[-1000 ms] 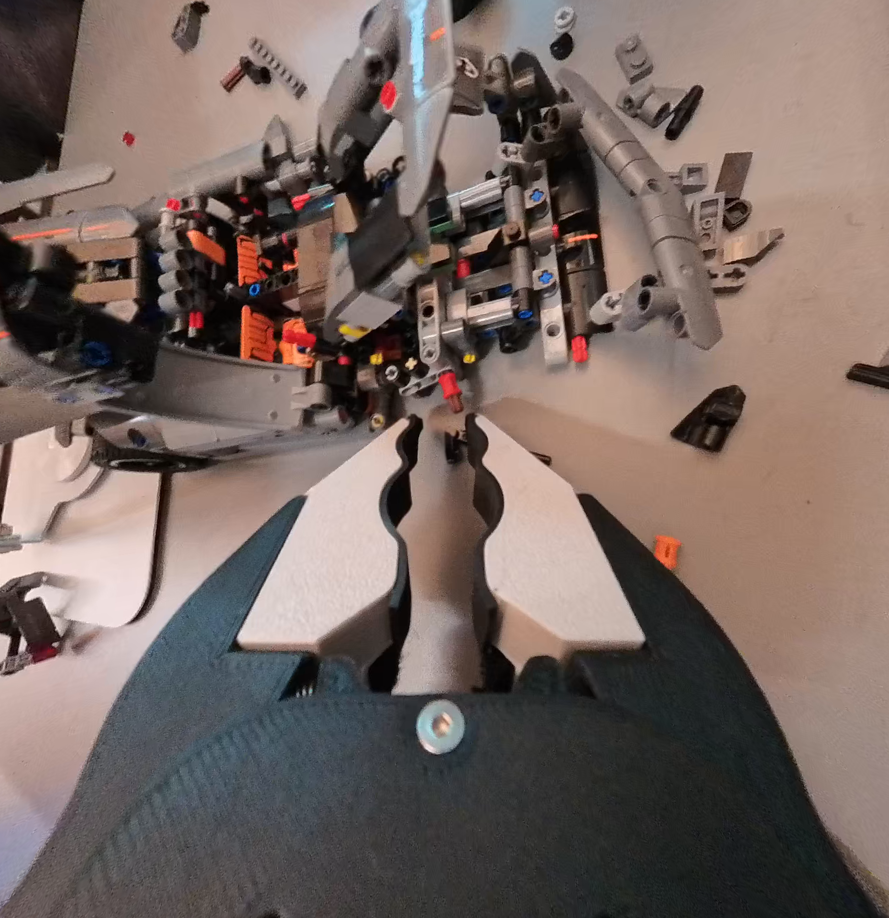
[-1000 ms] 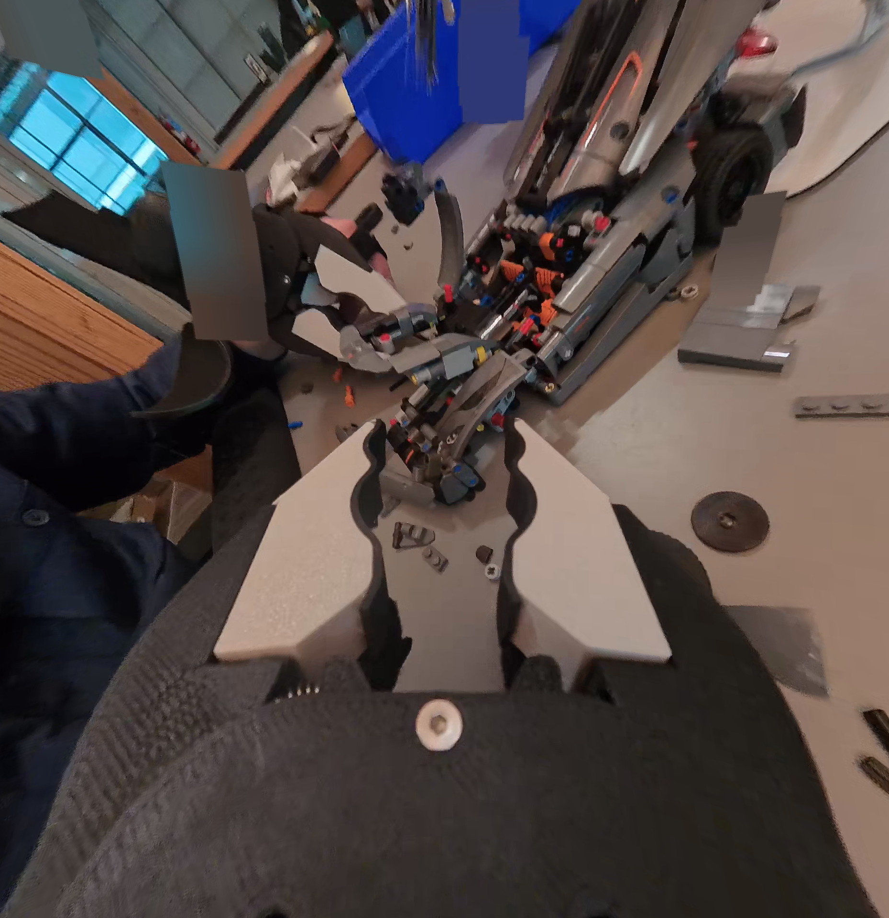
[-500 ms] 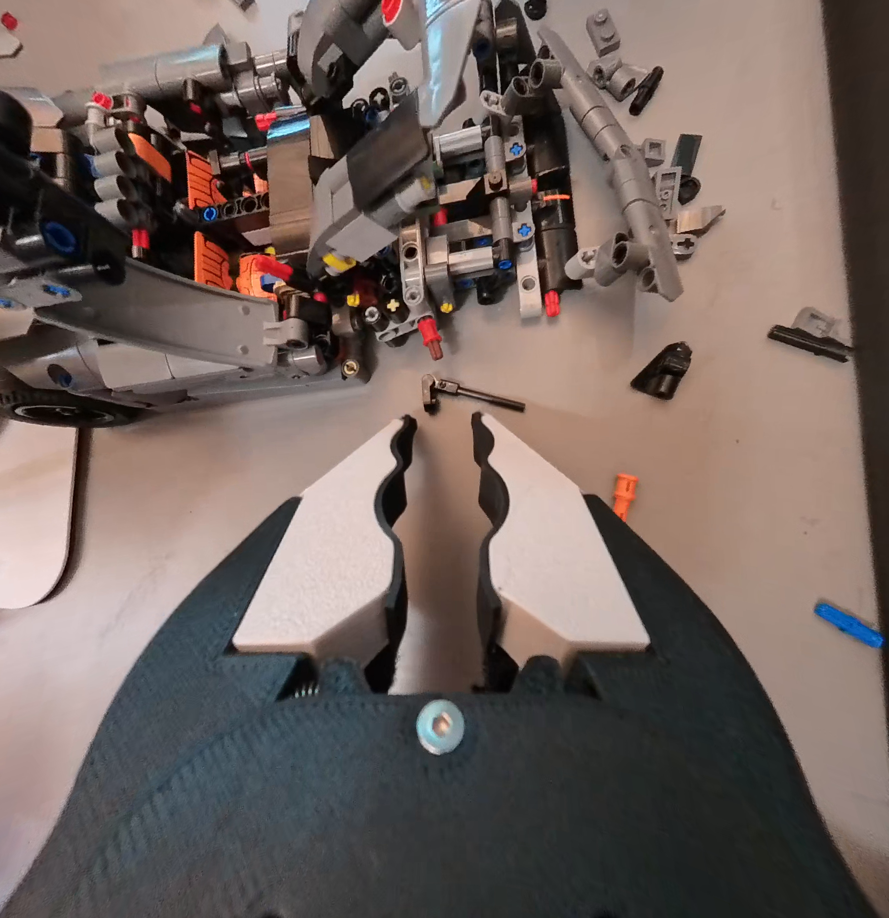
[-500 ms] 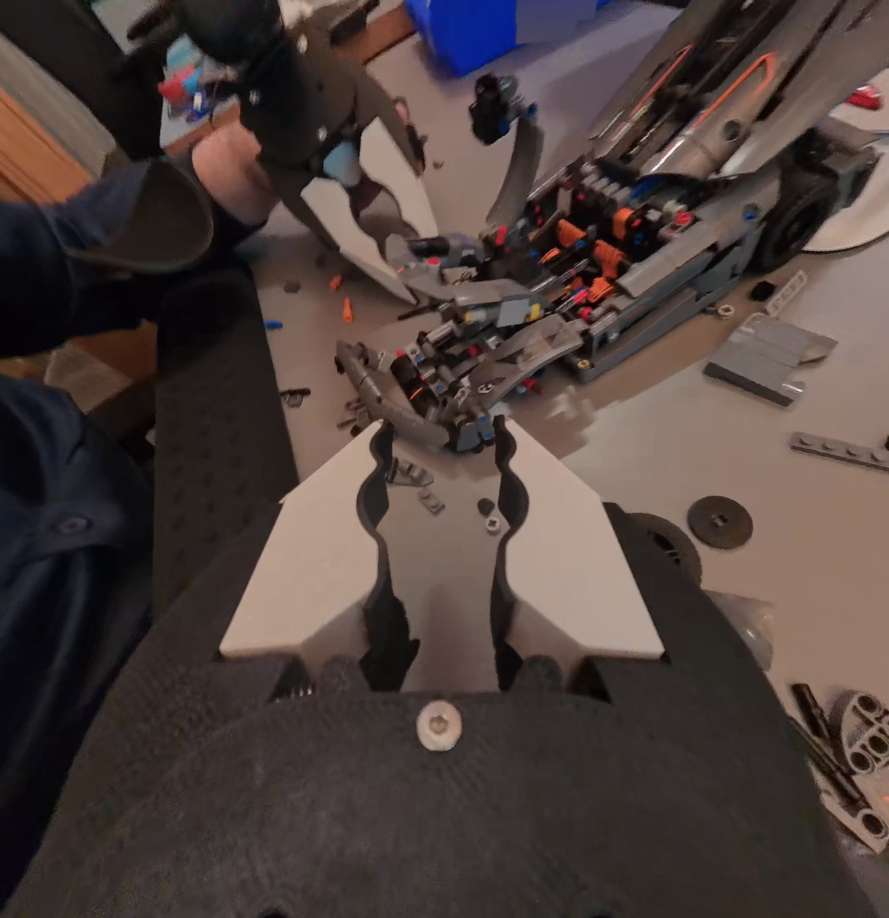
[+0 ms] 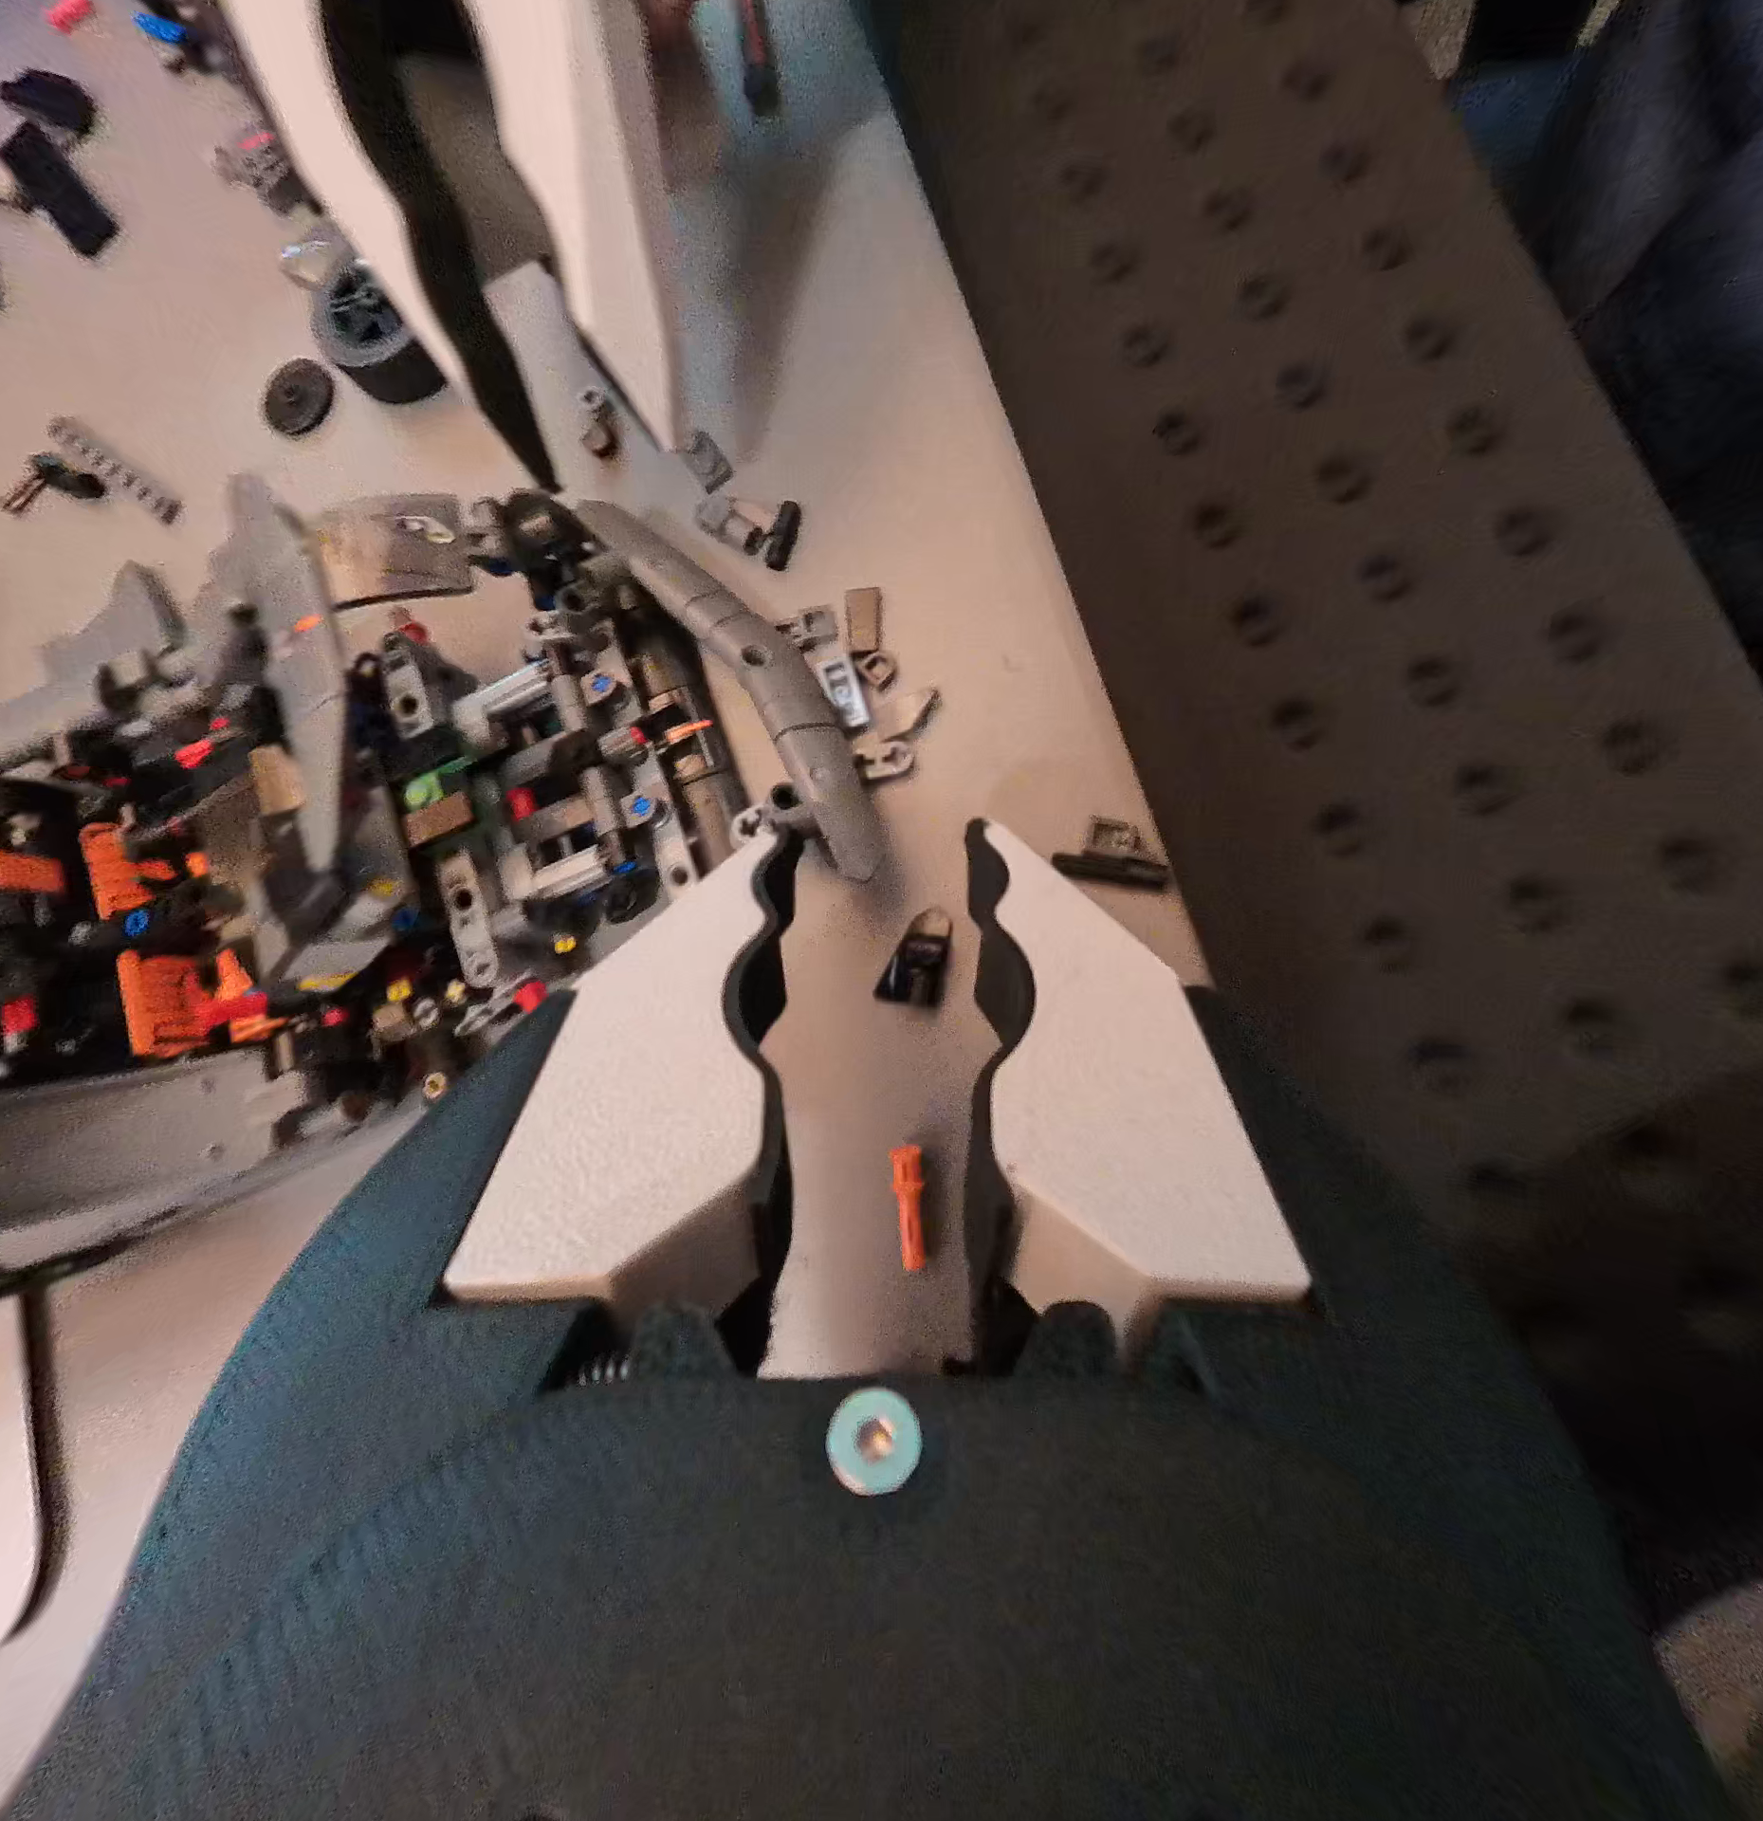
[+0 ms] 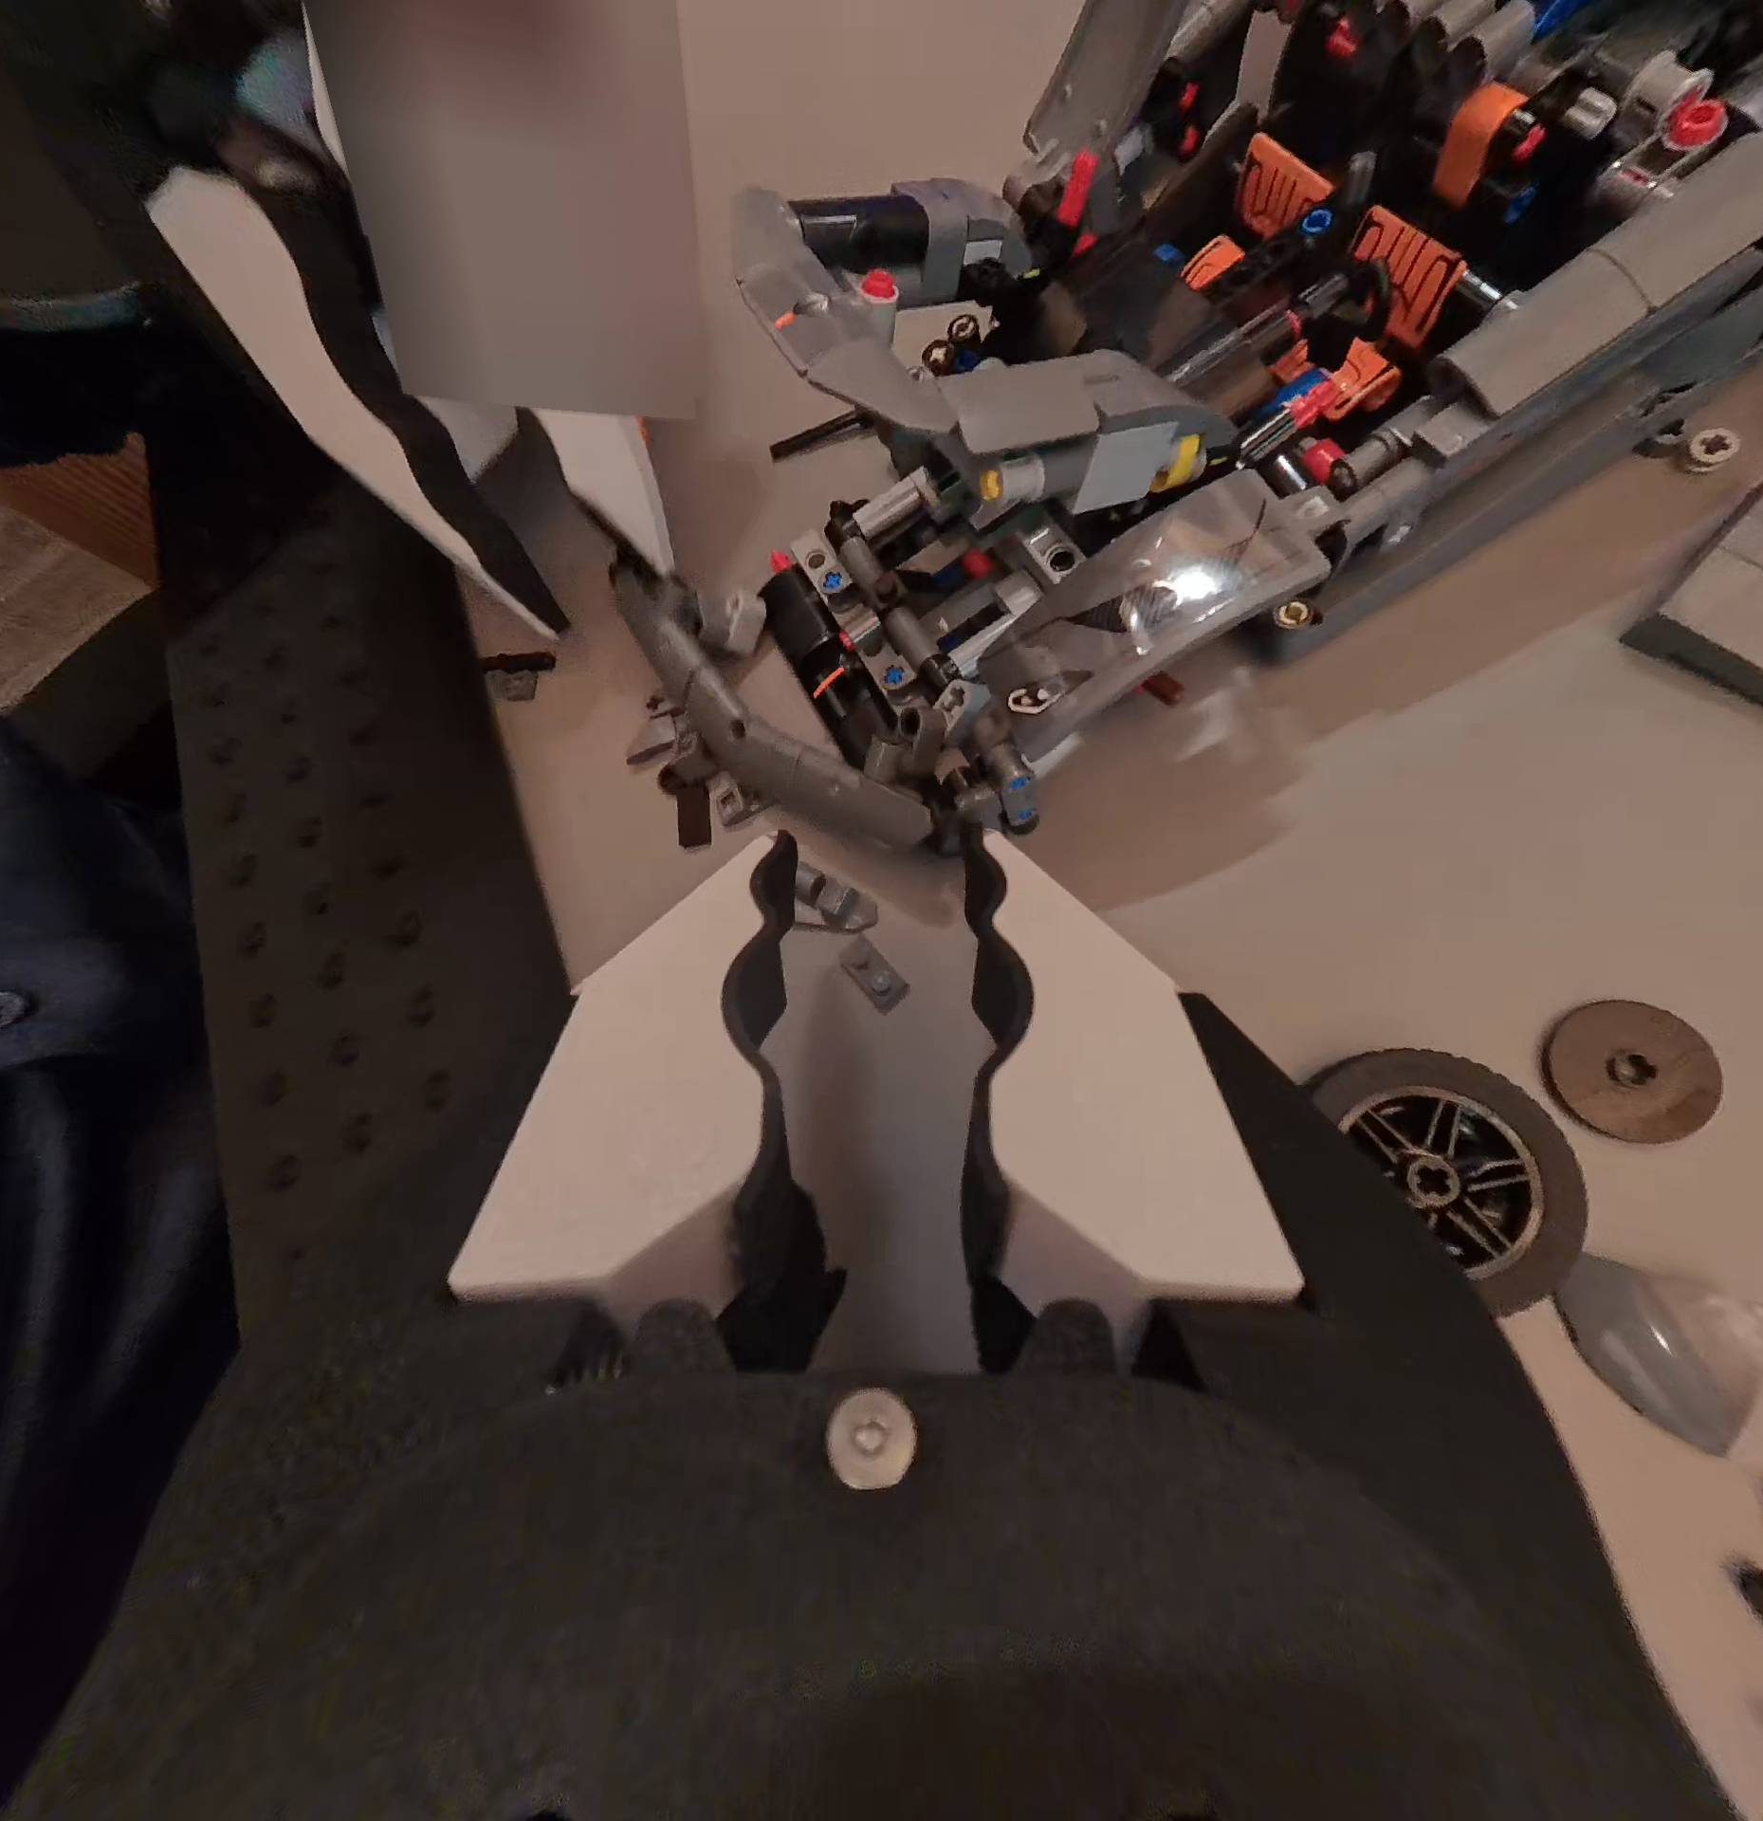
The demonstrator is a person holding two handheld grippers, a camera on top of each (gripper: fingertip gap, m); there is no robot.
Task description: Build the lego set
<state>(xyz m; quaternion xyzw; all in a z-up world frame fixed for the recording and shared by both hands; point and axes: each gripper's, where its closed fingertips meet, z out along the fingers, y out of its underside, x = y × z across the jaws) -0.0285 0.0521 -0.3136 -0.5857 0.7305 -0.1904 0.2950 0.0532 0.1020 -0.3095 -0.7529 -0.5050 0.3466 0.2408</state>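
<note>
Left wrist view: left gripper (image 5: 872, 847), jaws parted and empty, hangs over an orange pin (image 5: 908, 1218) and black piece (image 5: 916, 958) on the worktop (image 5: 966, 552); the half-built car (image 5: 522, 778) lies beyond. Right gripper (image 6: 875, 849), also apart and empty, nears the car's grey curved panel (image 6: 808, 774). Judging so, a part is being chosen; next needs closing on it

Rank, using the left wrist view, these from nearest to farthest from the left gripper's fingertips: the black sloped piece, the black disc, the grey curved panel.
From the left gripper:
1. Black sloped piece, between the fingers.
2. Grey curved panel, just beyond the left fingertip.
3. Black disc, far off, upper left.
</note>
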